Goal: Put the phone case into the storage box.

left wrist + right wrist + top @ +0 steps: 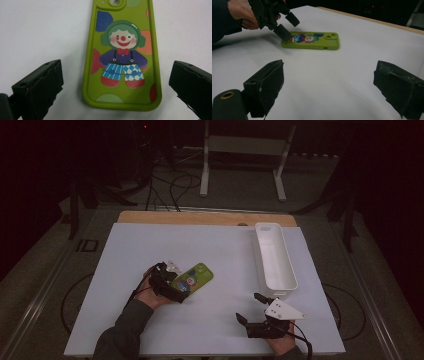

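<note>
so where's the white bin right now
In the high view the white bin stands on the white sheet at the table's right side, running front to back, its near end just beyond the right gripper.

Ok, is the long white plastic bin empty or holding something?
Empty: the long white plastic bin shows only its bare white inside from above. The green clown-print phone case lies outside it on the table.
</note>
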`<action>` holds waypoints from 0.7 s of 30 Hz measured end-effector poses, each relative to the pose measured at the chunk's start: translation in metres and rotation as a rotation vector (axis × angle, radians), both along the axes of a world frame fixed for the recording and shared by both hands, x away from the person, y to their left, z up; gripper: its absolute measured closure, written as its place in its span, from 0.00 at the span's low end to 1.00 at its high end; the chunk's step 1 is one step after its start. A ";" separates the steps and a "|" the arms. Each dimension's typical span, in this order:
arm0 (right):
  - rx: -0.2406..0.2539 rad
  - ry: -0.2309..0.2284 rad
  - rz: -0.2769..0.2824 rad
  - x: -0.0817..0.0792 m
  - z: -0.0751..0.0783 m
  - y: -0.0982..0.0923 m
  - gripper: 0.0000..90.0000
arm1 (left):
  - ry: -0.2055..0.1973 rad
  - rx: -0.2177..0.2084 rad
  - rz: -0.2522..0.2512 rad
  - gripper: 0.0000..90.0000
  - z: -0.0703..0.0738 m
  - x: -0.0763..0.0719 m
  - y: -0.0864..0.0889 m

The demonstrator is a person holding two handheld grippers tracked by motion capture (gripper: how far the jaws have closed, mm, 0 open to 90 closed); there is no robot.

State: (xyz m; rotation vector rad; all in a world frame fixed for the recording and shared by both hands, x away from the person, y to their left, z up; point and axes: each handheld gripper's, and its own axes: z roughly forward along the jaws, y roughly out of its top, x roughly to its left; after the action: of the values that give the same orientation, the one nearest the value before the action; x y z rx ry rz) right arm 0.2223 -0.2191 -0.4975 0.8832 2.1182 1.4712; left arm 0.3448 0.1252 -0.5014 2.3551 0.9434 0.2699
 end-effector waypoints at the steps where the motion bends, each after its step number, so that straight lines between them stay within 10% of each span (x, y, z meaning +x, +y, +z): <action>1: 0.000 0.000 0.000 0.000 0.000 0.000 0.10 | 0.005 -0.002 0.000 0.00 -0.001 0.000 -0.001; 21: -0.001 0.001 0.000 0.000 -0.001 0.000 0.10 | 0.025 0.009 -0.006 0.02 -0.009 0.004 -0.008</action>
State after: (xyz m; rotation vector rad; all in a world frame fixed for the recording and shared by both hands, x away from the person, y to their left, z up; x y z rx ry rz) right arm 0.2227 -0.2186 -0.4982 0.8842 2.1196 1.4693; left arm 0.3493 0.1168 -0.5102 2.3741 0.9483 0.2424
